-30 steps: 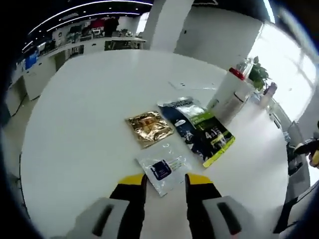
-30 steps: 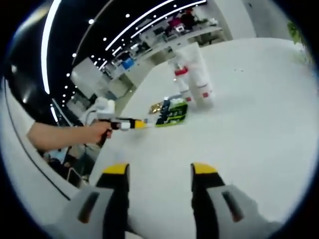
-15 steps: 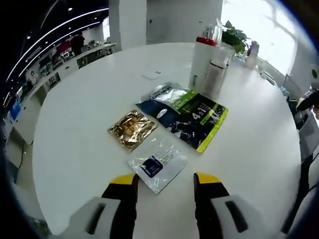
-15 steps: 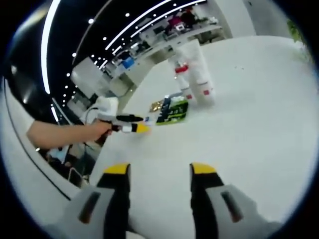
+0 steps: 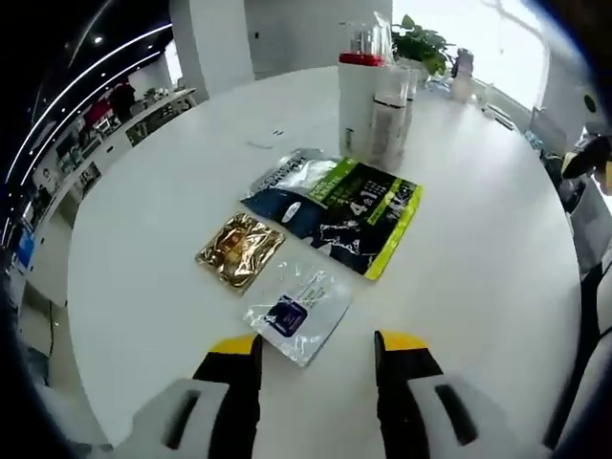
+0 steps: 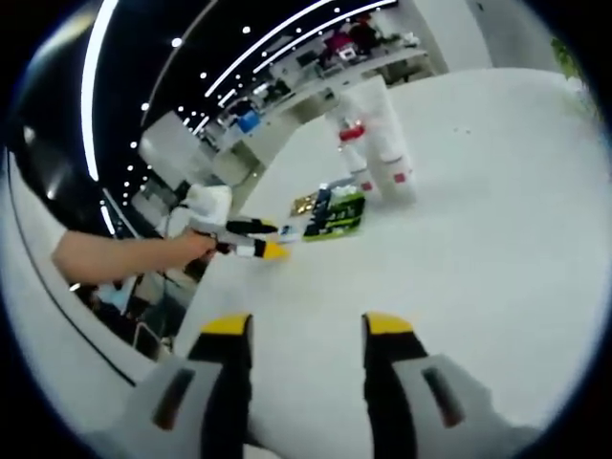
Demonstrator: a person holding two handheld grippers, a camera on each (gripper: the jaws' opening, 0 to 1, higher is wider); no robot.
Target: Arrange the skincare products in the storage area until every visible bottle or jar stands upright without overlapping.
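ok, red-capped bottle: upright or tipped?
Upright. The red-capped bottle stands on its base on the white table, cap on top.

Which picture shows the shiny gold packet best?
The left gripper view: the gold packet lies flat and close on the white table, between the dark green pouch and the clear sachet. In the right gripper view it is a tiny far speck.

Round white table [image 5: 497, 258] — a potted plant [image 5: 421, 43] at its far edge, office shelving [image 5: 124, 105] beyond.
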